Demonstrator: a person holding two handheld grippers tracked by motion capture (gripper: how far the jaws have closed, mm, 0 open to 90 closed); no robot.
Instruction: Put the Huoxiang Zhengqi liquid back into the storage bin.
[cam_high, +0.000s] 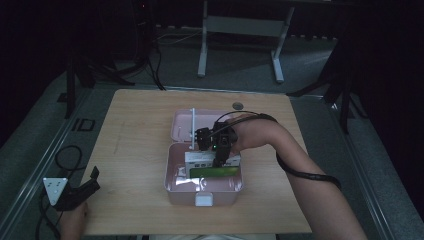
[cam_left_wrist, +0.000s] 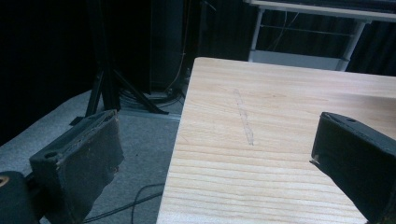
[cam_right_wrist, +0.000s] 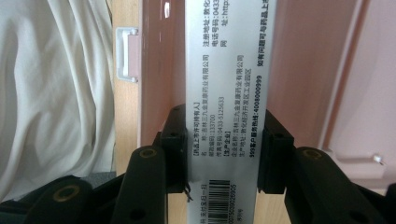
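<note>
Clamping our right gripper (cam_right_wrist: 223, 154) on a white printed cardboard medicine box (cam_right_wrist: 227, 93) held between its fingers, we are lowering it into the pink plastic case (cam_high: 172, 182); catching the rim risks twisting it loose. Our left gripper (cam_left_wrist: 217, 163) is idling, fingers apart.

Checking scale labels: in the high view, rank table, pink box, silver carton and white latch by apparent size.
1. table
2. pink box, open, lid back
3. silver carton, clamped in the right gripper and partly hidden, so its size is less sure
4. white latch
</note>
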